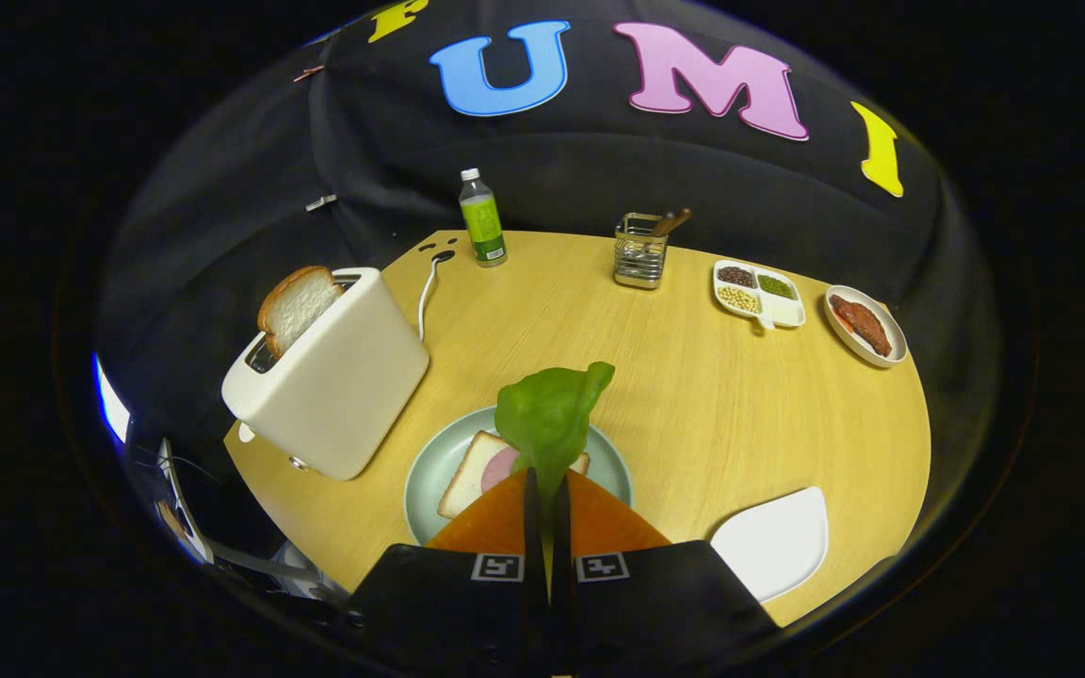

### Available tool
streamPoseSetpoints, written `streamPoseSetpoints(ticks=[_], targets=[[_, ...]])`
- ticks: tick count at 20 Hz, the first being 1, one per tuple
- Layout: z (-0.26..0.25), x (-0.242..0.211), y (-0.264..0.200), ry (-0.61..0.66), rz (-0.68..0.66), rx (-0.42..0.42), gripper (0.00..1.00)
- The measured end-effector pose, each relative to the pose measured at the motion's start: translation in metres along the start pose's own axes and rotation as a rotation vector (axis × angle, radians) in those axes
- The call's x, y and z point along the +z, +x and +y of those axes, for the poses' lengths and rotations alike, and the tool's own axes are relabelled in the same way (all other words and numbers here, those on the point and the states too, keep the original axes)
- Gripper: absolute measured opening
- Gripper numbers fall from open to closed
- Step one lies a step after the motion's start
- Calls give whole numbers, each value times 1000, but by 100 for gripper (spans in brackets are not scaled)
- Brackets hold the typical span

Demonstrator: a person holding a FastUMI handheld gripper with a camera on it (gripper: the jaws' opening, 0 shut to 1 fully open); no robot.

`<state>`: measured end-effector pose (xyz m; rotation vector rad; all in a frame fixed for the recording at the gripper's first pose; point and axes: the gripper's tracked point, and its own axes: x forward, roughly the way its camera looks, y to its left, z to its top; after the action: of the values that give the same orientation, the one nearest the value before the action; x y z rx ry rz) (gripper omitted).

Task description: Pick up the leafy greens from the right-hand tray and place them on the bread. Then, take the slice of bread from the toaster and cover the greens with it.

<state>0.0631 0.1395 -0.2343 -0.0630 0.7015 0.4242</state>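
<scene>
The gripper (547, 490) is held above the wooden table (712, 414), and its two fingers are pressed together on the lower edge of a leafy green (550, 414), with only a thin slit left between them. The leaf is pinched at its stem end and stands up from the fingertips, so that most of it is seen just ahead of them, broad in the middle and curled to a point at its far side.

Beneath the leaf and the fingertips, a pale green plate (429, 471) is set on the table. On it a slice of bread (469, 471) is laid flat, and a round pink slice of meat (499, 467) is laid upon the bread. The leaf is held over this stack; whether it touches the meat cannot be told.

To the left of the plate a white toaster (335, 377) is placed, and a second bread slice (296, 306) is seen standing up out of its slot. To the right of the fingers a white tray (778, 541) is set near the table's edge. Well beyond the fingers, along the far side of the table, a green-labelled bottle (481, 218), a metal utensil holder (641, 250), a divided dish of beans (759, 292) and an oval dish of dark red food (865, 325) are lined up.
</scene>
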Motion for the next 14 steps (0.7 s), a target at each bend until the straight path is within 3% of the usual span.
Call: streamPoseSetpoints(ticks=[7, 14], targets=[[29, -12, 32, -48, 59, 1, 6], [29, -25, 41, -107, 101, -43, 21]])
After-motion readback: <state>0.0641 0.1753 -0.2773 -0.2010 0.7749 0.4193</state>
